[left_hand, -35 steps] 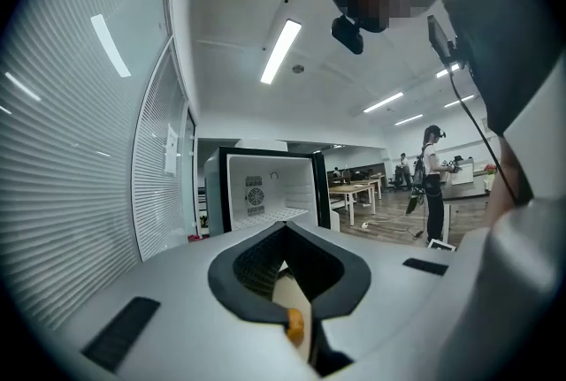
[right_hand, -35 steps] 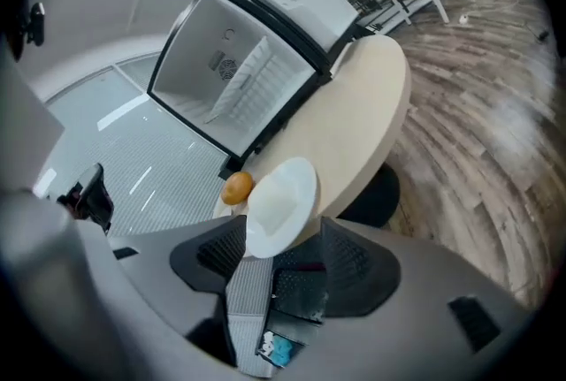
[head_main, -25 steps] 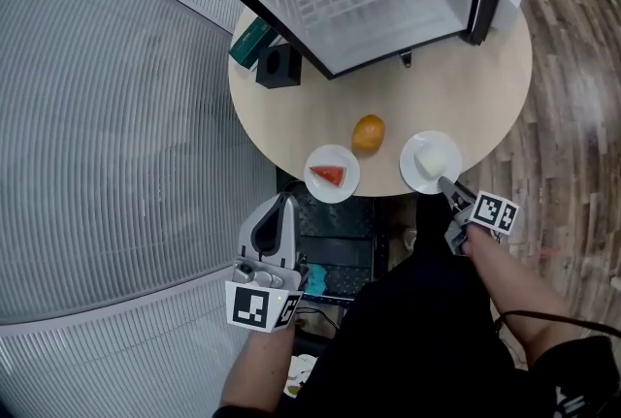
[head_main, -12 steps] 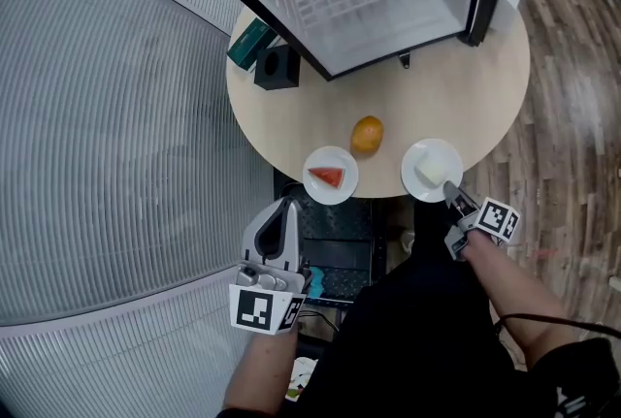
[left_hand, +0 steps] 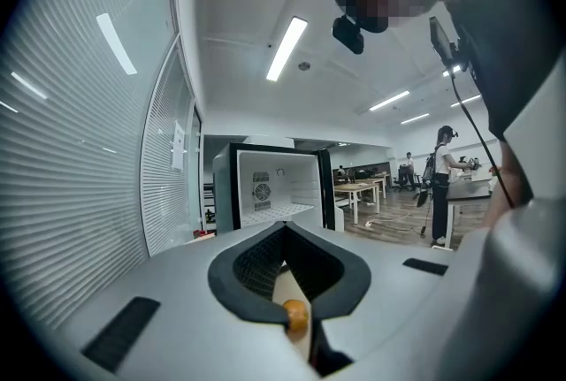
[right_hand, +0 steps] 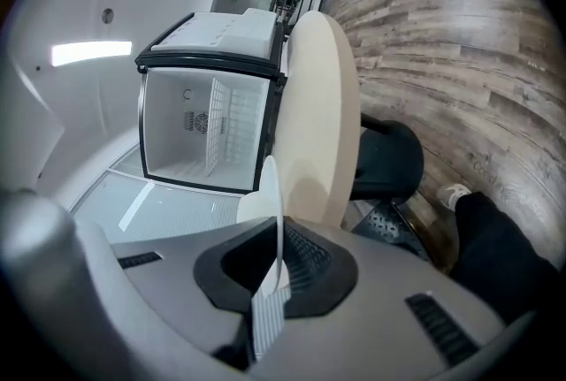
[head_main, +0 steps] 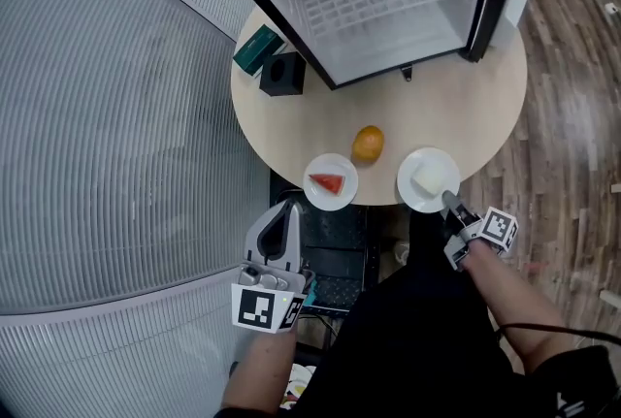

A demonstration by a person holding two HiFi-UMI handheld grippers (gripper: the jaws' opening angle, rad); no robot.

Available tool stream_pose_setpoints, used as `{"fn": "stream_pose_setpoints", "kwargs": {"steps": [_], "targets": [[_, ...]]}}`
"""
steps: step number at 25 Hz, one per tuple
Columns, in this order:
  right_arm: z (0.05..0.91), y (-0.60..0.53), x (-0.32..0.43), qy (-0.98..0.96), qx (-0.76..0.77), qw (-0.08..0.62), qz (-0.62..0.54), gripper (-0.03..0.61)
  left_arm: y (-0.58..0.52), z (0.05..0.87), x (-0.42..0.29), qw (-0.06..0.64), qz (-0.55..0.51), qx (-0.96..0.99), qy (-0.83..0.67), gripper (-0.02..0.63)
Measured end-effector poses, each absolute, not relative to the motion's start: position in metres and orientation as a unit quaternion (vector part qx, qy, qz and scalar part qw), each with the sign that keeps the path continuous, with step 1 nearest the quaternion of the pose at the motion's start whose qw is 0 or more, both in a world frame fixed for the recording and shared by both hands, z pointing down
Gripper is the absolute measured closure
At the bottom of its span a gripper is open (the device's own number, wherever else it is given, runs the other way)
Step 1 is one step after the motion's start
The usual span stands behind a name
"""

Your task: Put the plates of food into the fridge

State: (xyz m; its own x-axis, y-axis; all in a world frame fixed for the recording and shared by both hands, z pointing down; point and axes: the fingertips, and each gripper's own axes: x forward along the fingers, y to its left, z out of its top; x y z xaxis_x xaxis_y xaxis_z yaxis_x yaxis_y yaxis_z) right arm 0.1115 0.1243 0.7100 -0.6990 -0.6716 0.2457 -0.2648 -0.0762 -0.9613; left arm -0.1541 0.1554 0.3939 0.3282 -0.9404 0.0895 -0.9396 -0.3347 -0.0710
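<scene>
right gripper [head_main: 449,200] | jaws just closed on plate [head_main: 412,197] rim | plate round, level

Round pale table [head_main: 456,106] with a loose orange [head_main: 368,144] sitting near its front edge; black box [head_main: 282,74] and green box [head_main: 257,49] right next to each other at the back left; plank floor [head_main: 572,144] on the right, ribbed wall [head_main: 116,135] on the left; someone [left_hand: 441,180] standing way off near some desks [left_hand: 358,191], strip lights [left_hand: 285,48] overhead
</scene>
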Motion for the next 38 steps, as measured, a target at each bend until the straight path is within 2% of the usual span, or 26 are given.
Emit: {"fn": "stream_pose_setpoints", "kwargs": {"steps": [8,19,27,38], "targets": [[0.65,0.095,0.098,0.668,-0.314,0.188,-0.649,0.563,0.139,0.387,-0.16,0.002,-0.045,-0.806,0.59,0.611],[0.584,0.02,0.079,0.692,-0.296,0.174,-0.635,0.563,0.081,0.353,-0.168,0.015,-0.025,-0.791,0.611,0.611],[0.537,-0.045,0.055,0.707,-0.269,0.188,-0.626,0.563,0.046,0.327,-0.178,0.033,-0.011,-0.776,0.629,0.611],[0.506,-0.123,0.031,0.726,-0.275,0.181,-0.604,0.563,0.001,0.299,-0.196,0.056,-0.009,-0.759,0.649,0.611]]}}
